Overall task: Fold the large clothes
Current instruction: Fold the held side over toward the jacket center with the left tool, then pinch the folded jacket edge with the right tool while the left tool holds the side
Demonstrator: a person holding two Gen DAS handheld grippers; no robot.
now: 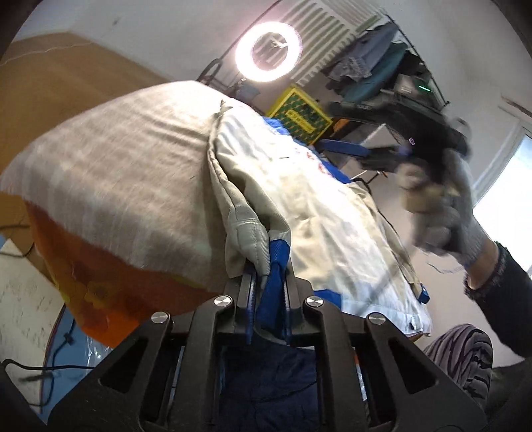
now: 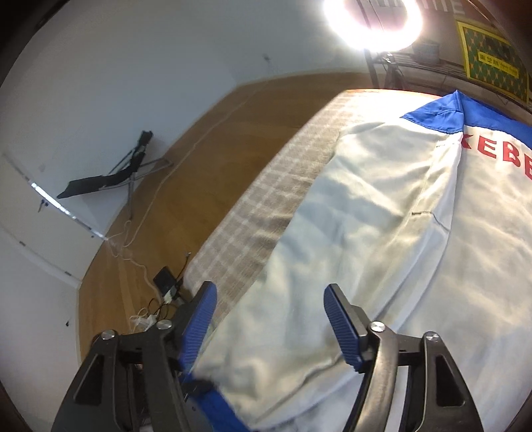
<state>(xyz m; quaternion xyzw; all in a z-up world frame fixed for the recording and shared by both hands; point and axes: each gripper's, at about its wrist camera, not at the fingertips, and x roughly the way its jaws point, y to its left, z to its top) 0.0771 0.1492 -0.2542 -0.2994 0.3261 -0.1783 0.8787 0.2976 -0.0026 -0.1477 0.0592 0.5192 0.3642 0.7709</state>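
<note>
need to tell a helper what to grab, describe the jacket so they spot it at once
Find the table under the checked beige cloth, in front of the ring light. The jacket lies spread on it: pale grey-white with blue shoulders and red letters across it. Its blue-trimmed edge is pinched in the left gripper.

the jacket [image 2: 382, 232] lies spread on the table cover [image 2: 266, 199], its near hem pinched in the left gripper [image 1: 269, 266]. the right gripper [image 2: 269, 319] hangs over the jacket's near left edge, with the ring light [image 2: 372, 20] beyond the table's far end.
</note>
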